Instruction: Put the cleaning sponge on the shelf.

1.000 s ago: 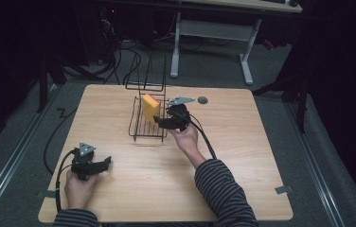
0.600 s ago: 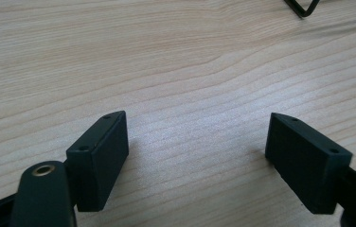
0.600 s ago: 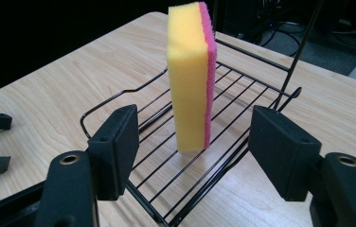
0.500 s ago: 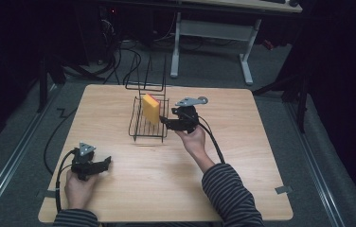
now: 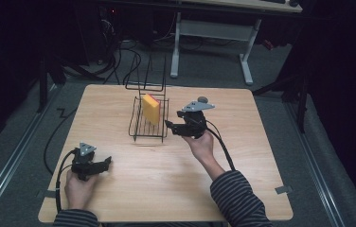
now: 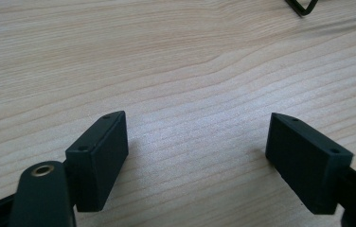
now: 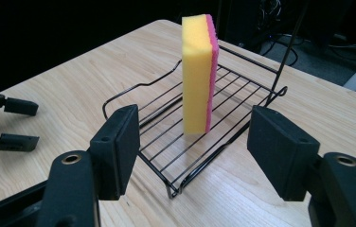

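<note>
A yellow sponge with a pink face [image 5: 151, 109] [image 7: 199, 73] stands upright on end in a black wire rack [image 5: 148, 124] [image 7: 223, 127] near the table's middle back. My right gripper [image 5: 171, 126] [image 7: 192, 149] is open just right of the rack, its jaws pointing at the sponge with nothing between them. Down at the front left, my left gripper [image 5: 104, 163] [image 6: 197, 156] rests low over bare wood, open and holding nothing. It also appears far off at the left of the right gripper view as the left gripper's fingers [image 7: 20, 106].
The wooden table [image 5: 242, 165] has free room in front of and to the right of the rack. A small dark round object [image 5: 203, 100] lies behind the right gripper. The rack's tall back frame [image 5: 145, 75] rises at the far side. Cables trail from both grippers.
My right gripper has drawn back to the right, away from the rack and sponge, with its jaws apart. The left gripper has not moved.
</note>
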Demonstrator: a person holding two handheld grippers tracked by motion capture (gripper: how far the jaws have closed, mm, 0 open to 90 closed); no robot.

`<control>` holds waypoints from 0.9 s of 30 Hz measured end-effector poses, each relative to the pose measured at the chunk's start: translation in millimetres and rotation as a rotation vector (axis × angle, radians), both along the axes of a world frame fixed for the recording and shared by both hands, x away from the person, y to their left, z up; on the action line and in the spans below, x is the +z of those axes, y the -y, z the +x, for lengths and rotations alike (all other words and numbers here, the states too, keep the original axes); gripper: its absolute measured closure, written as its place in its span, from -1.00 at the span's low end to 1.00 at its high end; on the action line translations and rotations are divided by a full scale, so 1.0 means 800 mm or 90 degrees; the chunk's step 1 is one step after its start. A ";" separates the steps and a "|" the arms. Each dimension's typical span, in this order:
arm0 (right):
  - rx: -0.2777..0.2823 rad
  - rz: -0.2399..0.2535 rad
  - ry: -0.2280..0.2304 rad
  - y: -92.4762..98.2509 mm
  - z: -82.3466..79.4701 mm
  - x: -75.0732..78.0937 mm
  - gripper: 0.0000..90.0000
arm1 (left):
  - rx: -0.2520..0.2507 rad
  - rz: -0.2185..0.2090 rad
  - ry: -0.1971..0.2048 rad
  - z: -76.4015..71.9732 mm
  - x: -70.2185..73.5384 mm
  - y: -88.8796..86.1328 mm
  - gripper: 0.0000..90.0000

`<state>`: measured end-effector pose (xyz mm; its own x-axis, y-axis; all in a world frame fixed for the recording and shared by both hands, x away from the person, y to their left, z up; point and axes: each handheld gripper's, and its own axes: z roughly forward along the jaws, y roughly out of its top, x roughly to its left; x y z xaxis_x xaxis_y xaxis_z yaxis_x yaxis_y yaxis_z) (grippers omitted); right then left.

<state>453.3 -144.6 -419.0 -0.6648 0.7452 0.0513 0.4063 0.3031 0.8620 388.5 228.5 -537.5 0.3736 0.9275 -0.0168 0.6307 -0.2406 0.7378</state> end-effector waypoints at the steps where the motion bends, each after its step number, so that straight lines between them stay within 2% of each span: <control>1: 0.001 -0.005 0.002 0.001 -0.001 0.001 -0.21 | 0.000 0.000 0.000 0.000 0.000 0.000 -0.49; 8: 0.003 0.013 0.010 0.010 -0.012 0.007 -0.18 | 0.000 0.000 0.000 0.000 0.000 0.000 -0.49; 12: 0.007 0.003 0.010 0.013 -0.017 0.008 -0.18 | 0.000 0.000 0.000 0.000 0.000 0.000 -0.49; 16: 0.009 0.005 0.008 0.019 -0.021 0.011 -0.19 | 0.000 0.000 0.000 0.000 0.000 0.000 -0.49; 27: -0.002 0.032 0.033 0.049 -0.042 0.032 -0.18 | 0.001 0.000 0.000 0.000 0.000 0.000 -0.49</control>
